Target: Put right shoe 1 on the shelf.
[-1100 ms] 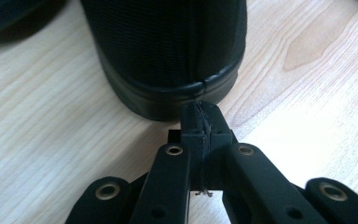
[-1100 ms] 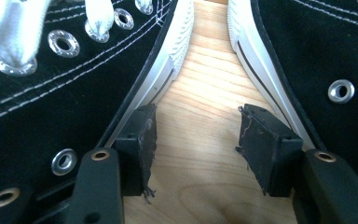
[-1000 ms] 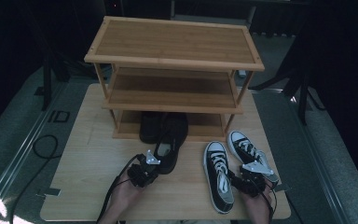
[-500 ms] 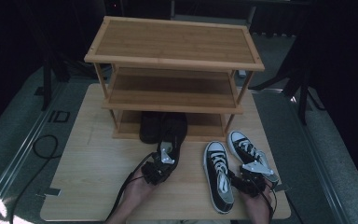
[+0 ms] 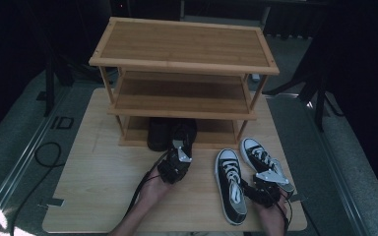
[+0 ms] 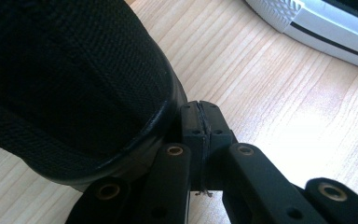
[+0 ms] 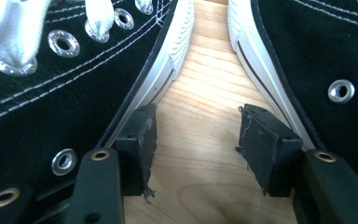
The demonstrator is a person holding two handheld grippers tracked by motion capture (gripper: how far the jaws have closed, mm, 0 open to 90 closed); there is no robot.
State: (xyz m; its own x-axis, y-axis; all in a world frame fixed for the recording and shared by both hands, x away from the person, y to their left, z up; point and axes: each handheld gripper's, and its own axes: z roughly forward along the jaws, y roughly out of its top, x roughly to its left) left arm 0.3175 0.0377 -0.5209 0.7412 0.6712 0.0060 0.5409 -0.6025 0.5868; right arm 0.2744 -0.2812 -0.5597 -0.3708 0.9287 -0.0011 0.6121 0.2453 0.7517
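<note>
Shoes go under the rack [image 5: 184, 66] by pairs. Your left gripper [image 5: 181, 151] has its jaws pressed together, empty, nudging the black shoe [image 5: 183, 133] onto the bottom shelf beside its mate [image 5: 158, 133]. Your right gripper [image 5: 265, 183] rests jaws apart, holding nothing, between two sneakers [image 5: 232, 184] near the table's [image 5: 93, 187] front right corner.
</note>
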